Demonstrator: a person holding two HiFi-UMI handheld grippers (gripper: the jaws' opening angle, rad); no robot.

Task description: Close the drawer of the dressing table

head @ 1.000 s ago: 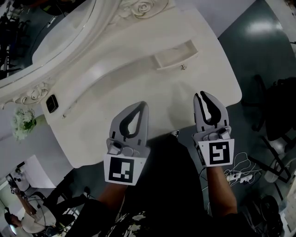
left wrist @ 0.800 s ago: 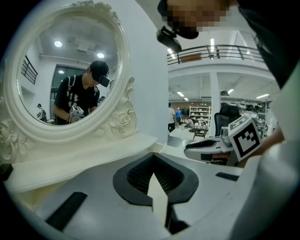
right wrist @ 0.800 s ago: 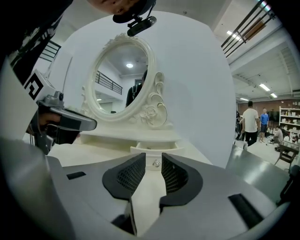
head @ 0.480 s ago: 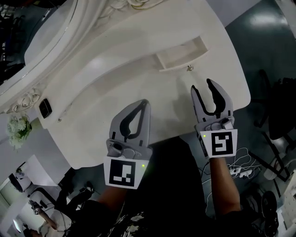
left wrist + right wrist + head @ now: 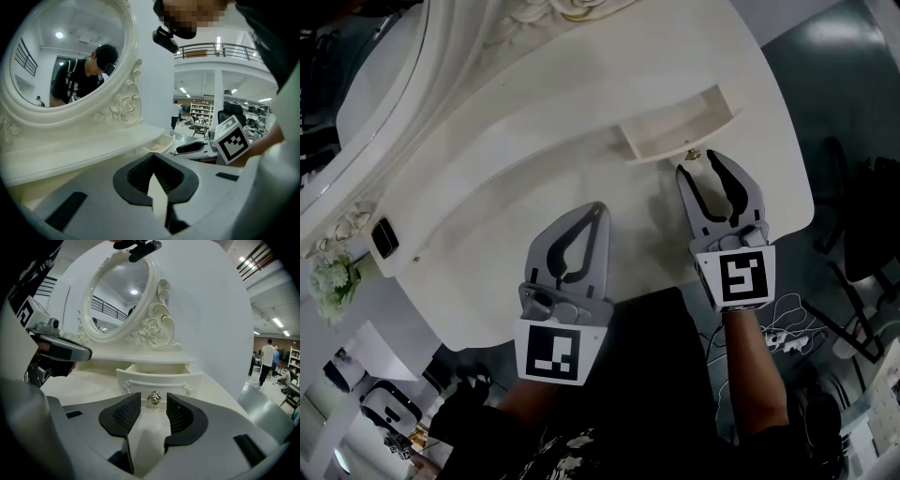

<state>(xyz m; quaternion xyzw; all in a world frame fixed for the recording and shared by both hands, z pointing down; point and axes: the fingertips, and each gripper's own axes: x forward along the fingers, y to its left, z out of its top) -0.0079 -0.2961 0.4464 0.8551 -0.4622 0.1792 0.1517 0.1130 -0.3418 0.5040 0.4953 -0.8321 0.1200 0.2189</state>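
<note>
No legible txt, nos., brand or label anywhere. Only sign-like marks are b/w square code patterns, no letters. One is on the marker cube (image 5: 555, 353) of the left gripper (image 5: 598, 208), one on the marker cube (image 5: 741, 277) of the right gripper (image 5: 700, 165). The right one's pattern also shows in the left gripper view (image 5: 233, 145). Nothing readable on the desk (image 5: 487, 169).

White flowers (image 5: 333, 281), floor cables (image 5: 787, 317)
</note>
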